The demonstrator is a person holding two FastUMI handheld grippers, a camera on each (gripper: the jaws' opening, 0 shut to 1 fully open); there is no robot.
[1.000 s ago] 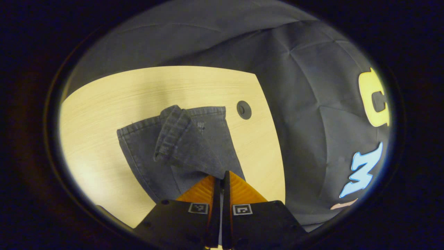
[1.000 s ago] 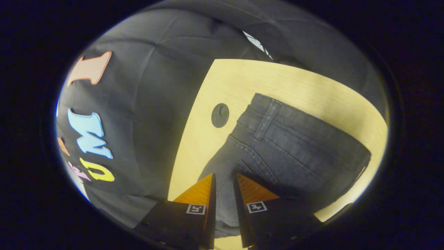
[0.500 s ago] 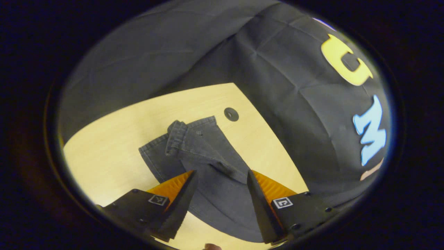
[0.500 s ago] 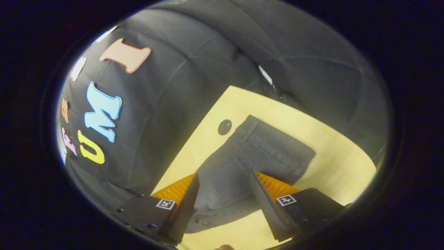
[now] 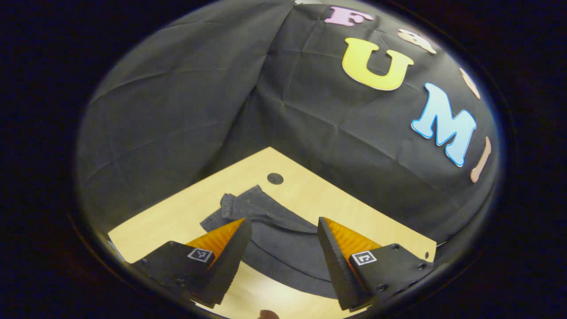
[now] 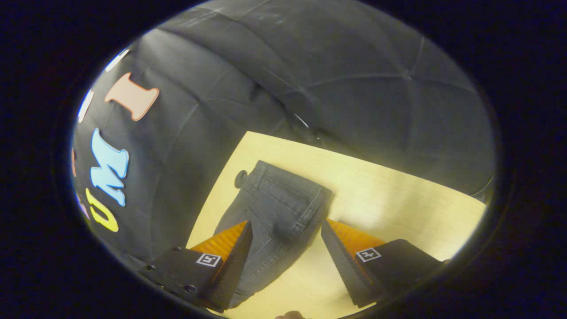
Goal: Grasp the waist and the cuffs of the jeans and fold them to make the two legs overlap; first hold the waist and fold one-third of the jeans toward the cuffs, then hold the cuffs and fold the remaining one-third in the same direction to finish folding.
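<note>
Dark grey jeans (image 6: pixel 274 208) lie folded flat on the light wood table (image 6: pixel 398 199), near its corner beside a round hole. Waistband end with belt loops faces the far edge; in the left gripper view the cuffs (image 5: pixel 230 204) lie bunched on top.

Jeans (image 6: pixel 274 208): dark matt denim, stitched seams. Table (image 6: pixel 398 199): pale wood grain, smooth, slight sheen. Wall (image 5: pixel 186 102): matt creased cloth.
</note>
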